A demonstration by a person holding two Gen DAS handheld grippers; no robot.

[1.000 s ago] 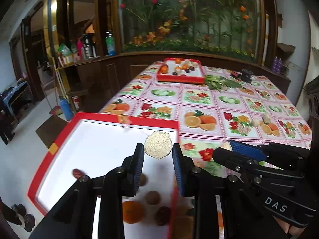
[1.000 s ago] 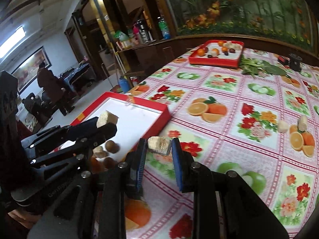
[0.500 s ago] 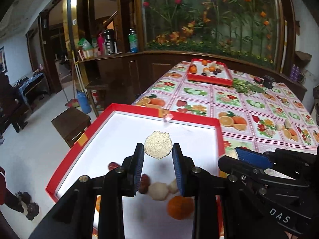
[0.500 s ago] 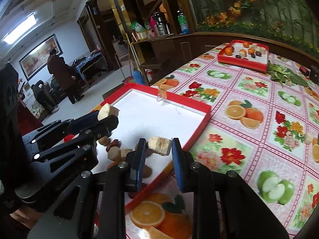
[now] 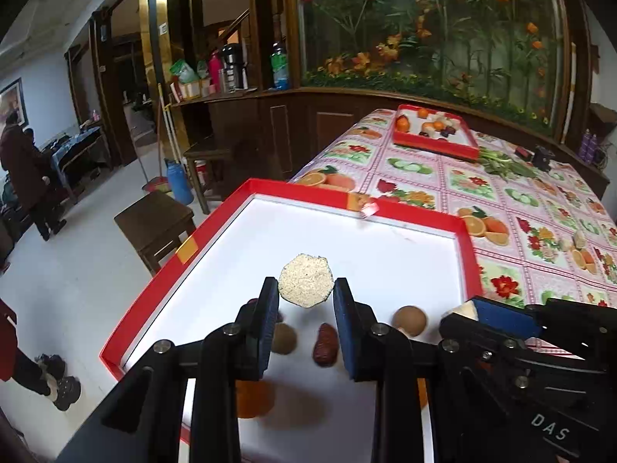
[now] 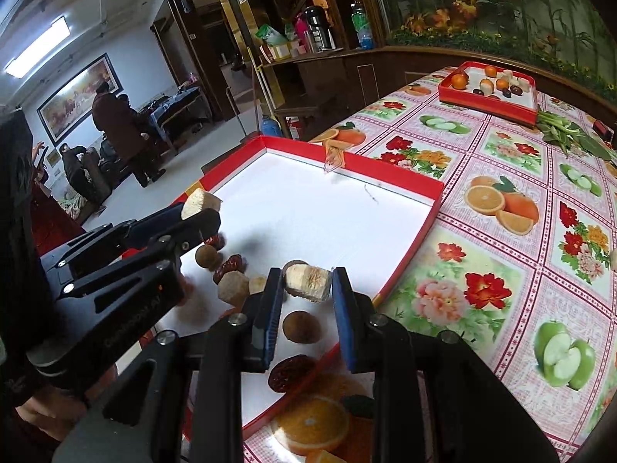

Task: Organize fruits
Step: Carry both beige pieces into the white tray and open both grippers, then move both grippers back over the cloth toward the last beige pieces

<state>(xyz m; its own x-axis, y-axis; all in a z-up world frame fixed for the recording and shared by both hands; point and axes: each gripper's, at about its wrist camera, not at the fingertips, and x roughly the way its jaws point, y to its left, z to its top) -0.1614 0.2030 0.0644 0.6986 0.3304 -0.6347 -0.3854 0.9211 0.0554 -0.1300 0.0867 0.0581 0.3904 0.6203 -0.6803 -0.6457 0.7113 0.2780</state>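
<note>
Left wrist view: my left gripper is clamped on a pale hexagonal chunk over the near red tray, where a date and 2 brown fruits already lie. The far half is bare, with open room up to its rim.

Right wrist view: my right gripper grasps a pale cut piece just inside the tray's right wall. I judge both pieces still need setting down.

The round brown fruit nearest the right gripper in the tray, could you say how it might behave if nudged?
The brown fruit looks nearly spherical, so it would probably roll. The tray floor seems smooth, offering little resistance; its raised rim should stop it. It looks small and probably light.
</note>
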